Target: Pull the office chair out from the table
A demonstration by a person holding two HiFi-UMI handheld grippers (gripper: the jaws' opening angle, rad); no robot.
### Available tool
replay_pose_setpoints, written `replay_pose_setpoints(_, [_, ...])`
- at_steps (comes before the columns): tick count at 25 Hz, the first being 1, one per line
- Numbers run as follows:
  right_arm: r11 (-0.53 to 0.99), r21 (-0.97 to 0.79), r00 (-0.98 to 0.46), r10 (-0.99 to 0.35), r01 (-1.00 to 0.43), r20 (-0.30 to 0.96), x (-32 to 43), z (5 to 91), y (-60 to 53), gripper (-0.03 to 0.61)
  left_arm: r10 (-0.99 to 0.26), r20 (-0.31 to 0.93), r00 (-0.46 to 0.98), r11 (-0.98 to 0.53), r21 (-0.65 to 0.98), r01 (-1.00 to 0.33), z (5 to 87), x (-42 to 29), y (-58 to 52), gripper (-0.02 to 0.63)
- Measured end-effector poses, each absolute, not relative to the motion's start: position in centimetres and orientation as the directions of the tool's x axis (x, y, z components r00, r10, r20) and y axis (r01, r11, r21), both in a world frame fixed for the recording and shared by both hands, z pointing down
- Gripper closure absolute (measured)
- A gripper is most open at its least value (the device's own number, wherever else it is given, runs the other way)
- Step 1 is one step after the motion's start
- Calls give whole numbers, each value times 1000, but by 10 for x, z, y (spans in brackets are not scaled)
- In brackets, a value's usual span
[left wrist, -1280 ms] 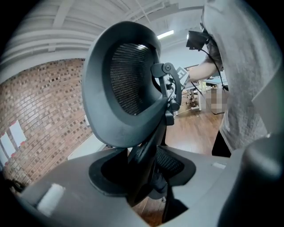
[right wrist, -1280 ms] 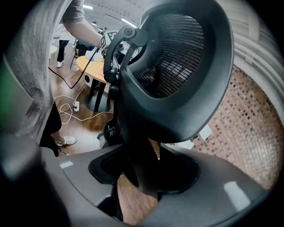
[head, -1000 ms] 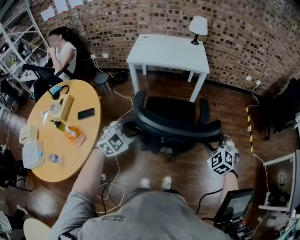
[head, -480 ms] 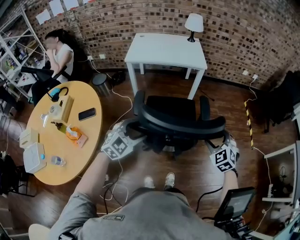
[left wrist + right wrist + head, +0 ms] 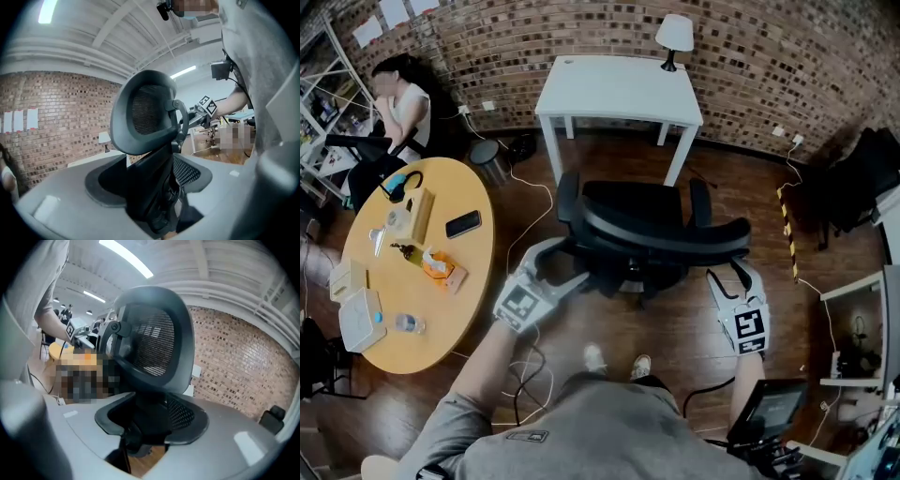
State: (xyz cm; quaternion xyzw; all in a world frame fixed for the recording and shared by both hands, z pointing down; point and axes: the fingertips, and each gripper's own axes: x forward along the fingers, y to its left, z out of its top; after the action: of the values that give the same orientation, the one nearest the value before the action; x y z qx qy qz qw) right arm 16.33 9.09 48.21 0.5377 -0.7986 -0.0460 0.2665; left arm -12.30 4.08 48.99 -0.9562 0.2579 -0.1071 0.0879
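Observation:
The black office chair (image 5: 661, 230) stands on the wood floor in front of the white table (image 5: 619, 89), its seat clear of the tabletop and its back toward me. My left gripper (image 5: 567, 262) sits just off the left end of the backrest. Its jaws are opening and stand wide, touching nothing. My right gripper (image 5: 731, 275) hangs below the right end of the backrest, its jaws closing but not pressing on it. In both gripper views the mesh headrest (image 5: 145, 117) (image 5: 154, 348) and the back's spine show beyond the gap of the left gripper (image 5: 154, 185) and the right gripper (image 5: 150, 420).
A round wooden table (image 5: 431, 300) with a phone, boxes and a bottle stands at the left. A seated person (image 5: 398, 103) is in the far left corner. A lamp (image 5: 675, 33) stands on the white table. Cables (image 5: 525, 187) cross the floor, and a black-and-yellow strip (image 5: 787, 225) lies at the right.
Both grippers have come off the ends of the backrest and drawn back toward me. The left jaws have spread wide.

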Motion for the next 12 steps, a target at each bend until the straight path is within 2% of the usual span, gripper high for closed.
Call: replay_pose_setpoints(12, [507,156,-477,-857,-847,194,141,455,116,497,-600,42,799,-800,2,-600,461,-89,107,504])
